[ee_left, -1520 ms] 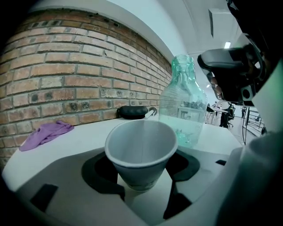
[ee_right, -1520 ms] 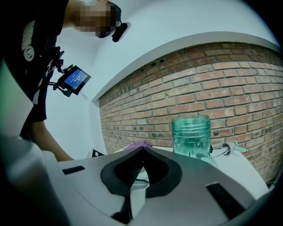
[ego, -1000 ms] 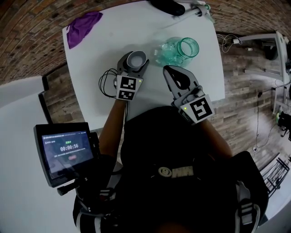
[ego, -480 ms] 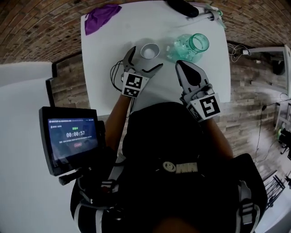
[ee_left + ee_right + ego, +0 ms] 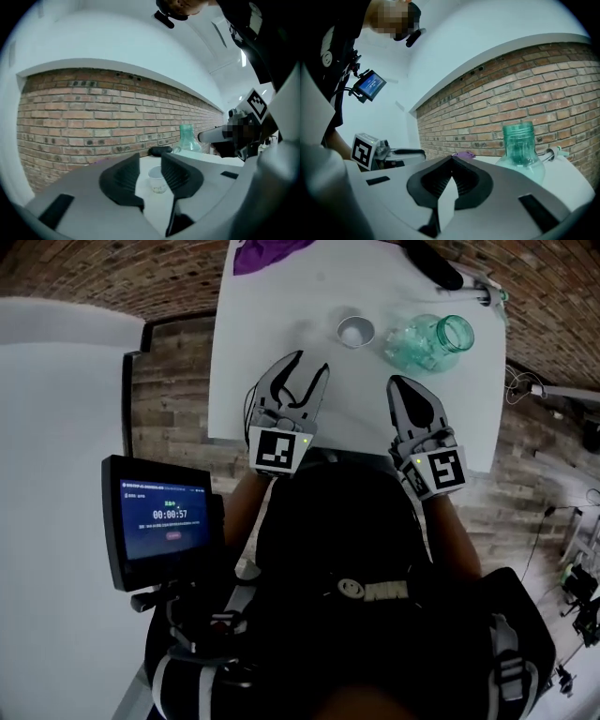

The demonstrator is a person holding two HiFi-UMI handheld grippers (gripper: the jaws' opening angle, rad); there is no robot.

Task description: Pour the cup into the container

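Observation:
A small white cup (image 5: pixel 354 331) stands upright on the white table (image 5: pixel 272 324), and it also shows far off through the left jaws as the cup (image 5: pixel 158 180). To its right stands a green glass jar (image 5: pixel 431 341), seen as a tall jar (image 5: pixel 519 145) in the right gripper view. My left gripper (image 5: pixel 311 364) hangs near the table's front edge, short of the cup. Its jaws have just been closing, still stand apart, and have nothing between them. My right gripper (image 5: pixel 398 381) is shut and empty, short of the jar.
A purple cloth (image 5: pixel 267 251) lies at the table's far left, and a black object (image 5: pixel 431 263) lies at the far right behind the jar. A screen with a timer (image 5: pixel 161 521) sits at my lower left. The table's front edge (image 5: pixel 347 442) runs under both grippers.
The left gripper was around the cup, opened wide and let it go, then drew back towards me with its jaws narrower. The right gripper drew back slightly.

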